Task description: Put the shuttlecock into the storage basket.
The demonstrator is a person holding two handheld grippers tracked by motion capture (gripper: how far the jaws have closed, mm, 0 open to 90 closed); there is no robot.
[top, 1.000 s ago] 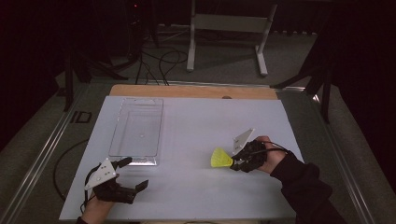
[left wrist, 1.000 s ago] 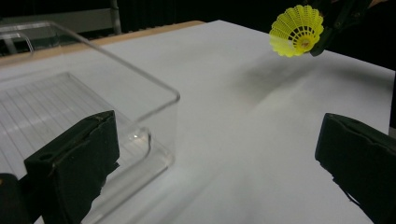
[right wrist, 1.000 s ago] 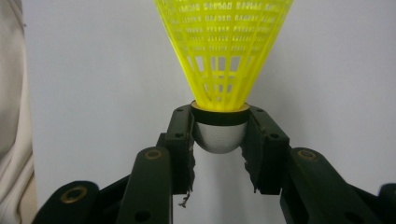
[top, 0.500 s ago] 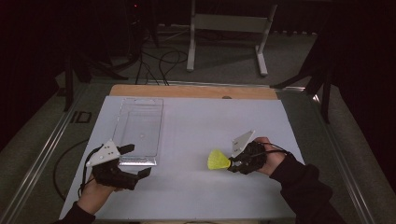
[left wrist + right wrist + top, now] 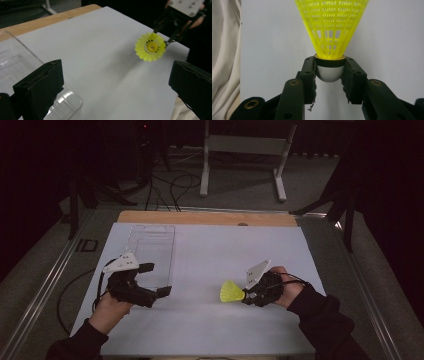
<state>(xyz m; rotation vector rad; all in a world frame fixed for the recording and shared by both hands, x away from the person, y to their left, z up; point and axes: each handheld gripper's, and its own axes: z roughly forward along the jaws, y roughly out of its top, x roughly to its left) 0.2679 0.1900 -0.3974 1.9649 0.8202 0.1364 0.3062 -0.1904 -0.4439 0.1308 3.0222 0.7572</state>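
My counter (image 5: 210, 217) has a light wooden top, almost covered by a large white sheet (image 5: 220, 255). A clear rectangular plastic tray (image 5: 152, 252) lies directly on that sheet, at my left side.

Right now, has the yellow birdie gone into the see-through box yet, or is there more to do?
Not yet. Done: the right gripper has the yellow shuttlecock pinched by its white cork tip, held off the sheet. In hand: the left gripper is open beside the clear box, facing the shuttlecock. Left, I'd guess: pass it over or drop it into the box, which looks empty.
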